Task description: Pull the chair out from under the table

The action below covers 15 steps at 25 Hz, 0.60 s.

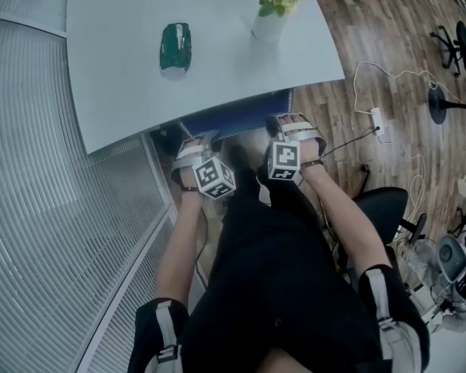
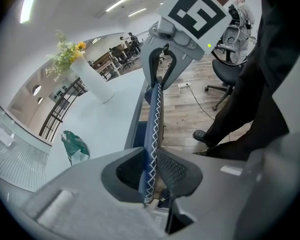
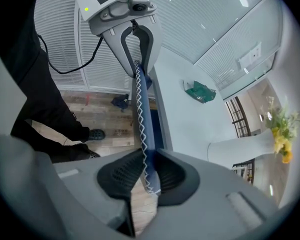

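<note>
The chair's blue back (image 1: 234, 118) shows at the near edge of the pale table (image 1: 116, 84), the rest of the chair hidden beneath. My left gripper (image 1: 204, 146) and right gripper (image 1: 289, 129) sit side by side on its top edge. In the left gripper view the blue edge with white zigzag stitching (image 2: 153, 129) runs between the pads of the left gripper (image 2: 152, 173), which press on it. The right gripper view shows the same edge (image 3: 142, 119) pinched in the right gripper (image 3: 148, 173). Each view shows the other gripper farther along the edge.
A white vase of yellow flowers (image 1: 270, 15) and a green object (image 1: 175, 47) stand on the table. A slatted wall (image 1: 39, 208) runs along the left. On the wood floor to the right lie a power strip with cables (image 1: 377, 123) and a black office chair (image 1: 384, 208).
</note>
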{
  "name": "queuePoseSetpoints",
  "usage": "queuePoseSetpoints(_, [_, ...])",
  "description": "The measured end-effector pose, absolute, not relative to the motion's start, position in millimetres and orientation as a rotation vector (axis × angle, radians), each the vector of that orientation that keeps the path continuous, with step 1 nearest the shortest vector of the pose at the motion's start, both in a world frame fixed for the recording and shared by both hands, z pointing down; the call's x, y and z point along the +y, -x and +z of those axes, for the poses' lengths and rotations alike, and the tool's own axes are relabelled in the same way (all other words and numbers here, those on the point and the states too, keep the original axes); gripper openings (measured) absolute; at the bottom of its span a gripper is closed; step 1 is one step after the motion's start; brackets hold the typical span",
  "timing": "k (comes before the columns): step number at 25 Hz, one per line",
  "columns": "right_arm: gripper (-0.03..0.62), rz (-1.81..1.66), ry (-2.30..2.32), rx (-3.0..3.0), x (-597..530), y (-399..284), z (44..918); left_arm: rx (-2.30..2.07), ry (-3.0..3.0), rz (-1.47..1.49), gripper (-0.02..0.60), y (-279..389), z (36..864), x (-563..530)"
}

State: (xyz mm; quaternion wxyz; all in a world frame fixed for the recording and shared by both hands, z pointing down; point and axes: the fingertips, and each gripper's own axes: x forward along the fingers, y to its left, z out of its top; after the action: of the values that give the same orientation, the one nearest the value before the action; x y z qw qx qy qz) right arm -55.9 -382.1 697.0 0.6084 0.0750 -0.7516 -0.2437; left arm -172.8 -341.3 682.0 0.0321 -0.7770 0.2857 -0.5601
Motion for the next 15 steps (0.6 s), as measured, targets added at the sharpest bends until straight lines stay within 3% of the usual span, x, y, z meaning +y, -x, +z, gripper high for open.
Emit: queuePoseSetpoints(15, [0.081,-0.549,-0.172,-1.791,-368.5,56.1,662.4,0.877,2.431,-1.718,0.08,171.5,648.1,-328.7])
